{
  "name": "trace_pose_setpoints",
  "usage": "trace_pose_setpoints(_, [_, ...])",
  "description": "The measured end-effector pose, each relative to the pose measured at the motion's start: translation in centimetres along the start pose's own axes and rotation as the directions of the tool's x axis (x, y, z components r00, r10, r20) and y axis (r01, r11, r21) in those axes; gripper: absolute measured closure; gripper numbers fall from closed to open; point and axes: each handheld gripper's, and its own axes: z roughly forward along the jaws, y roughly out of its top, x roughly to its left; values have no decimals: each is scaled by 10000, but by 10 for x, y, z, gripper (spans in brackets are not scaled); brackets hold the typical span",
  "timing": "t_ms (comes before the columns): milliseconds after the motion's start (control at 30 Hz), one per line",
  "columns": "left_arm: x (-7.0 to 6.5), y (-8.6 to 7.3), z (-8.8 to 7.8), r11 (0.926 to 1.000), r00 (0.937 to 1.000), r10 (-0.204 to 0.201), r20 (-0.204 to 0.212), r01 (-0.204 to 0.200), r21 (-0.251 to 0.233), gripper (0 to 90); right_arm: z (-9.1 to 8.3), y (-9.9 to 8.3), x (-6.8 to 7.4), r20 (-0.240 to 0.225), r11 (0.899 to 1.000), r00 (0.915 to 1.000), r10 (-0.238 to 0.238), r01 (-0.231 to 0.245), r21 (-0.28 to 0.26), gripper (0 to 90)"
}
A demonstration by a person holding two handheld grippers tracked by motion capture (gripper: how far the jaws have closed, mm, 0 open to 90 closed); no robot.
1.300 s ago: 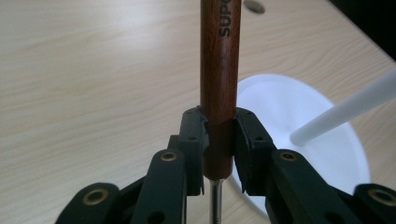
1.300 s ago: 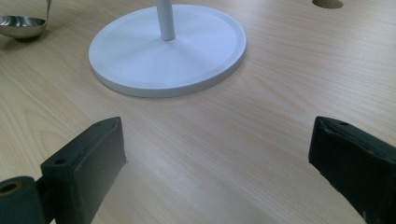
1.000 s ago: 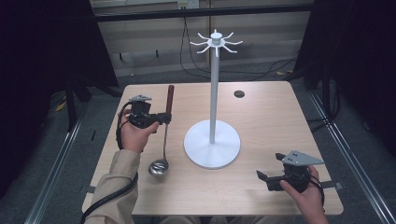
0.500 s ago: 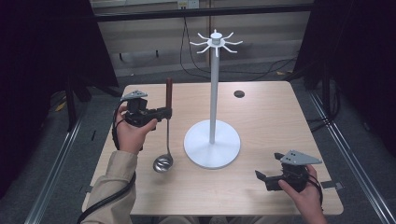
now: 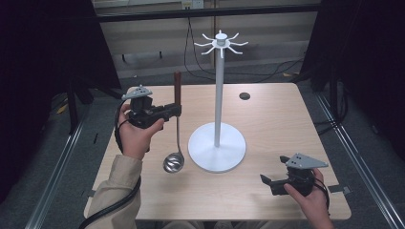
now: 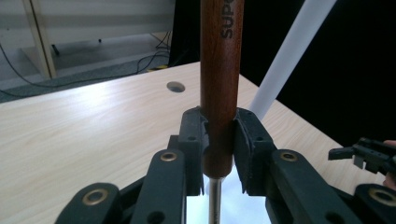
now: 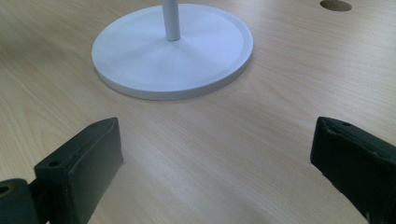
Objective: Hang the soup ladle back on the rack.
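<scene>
text: "SUP", cut off by the upper frame edge, is read in dark letters | carrier: brown wooden ladle handle (image 6: 222,70), lettering set lengthwise along it | seen in: left gripper view | other legible marks: none are made out

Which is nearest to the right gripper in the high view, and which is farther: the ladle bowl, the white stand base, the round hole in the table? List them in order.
From the right gripper:
1. White stand base, table centre.
2. Ladle bowl, left of the base.
3. Round hole, far edge of the table.
</scene>
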Motion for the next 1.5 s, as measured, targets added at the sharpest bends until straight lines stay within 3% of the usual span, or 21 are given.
trace_pose_setpoints(433, [-28, 18, -10, 9969, 9978, 527, 390, -503, -612, 745, -1, 1, 1, 20, 10000, 10000, 15, -15, -60, 17])
trace_pose_setpoints(733, [-39, 25, -12, 9944, 9942, 780, 734, -723, -767, 745, 0, 1, 1, -5, 10000, 10000, -51, 51, -70, 17])
trace_pose_setpoints(1500, [-57, 47, -18, 9858, 9868, 1307, 953, -1191, -1185, 745, 0, 1, 1, -31, 10000, 10000, -64, 63, -48, 17])
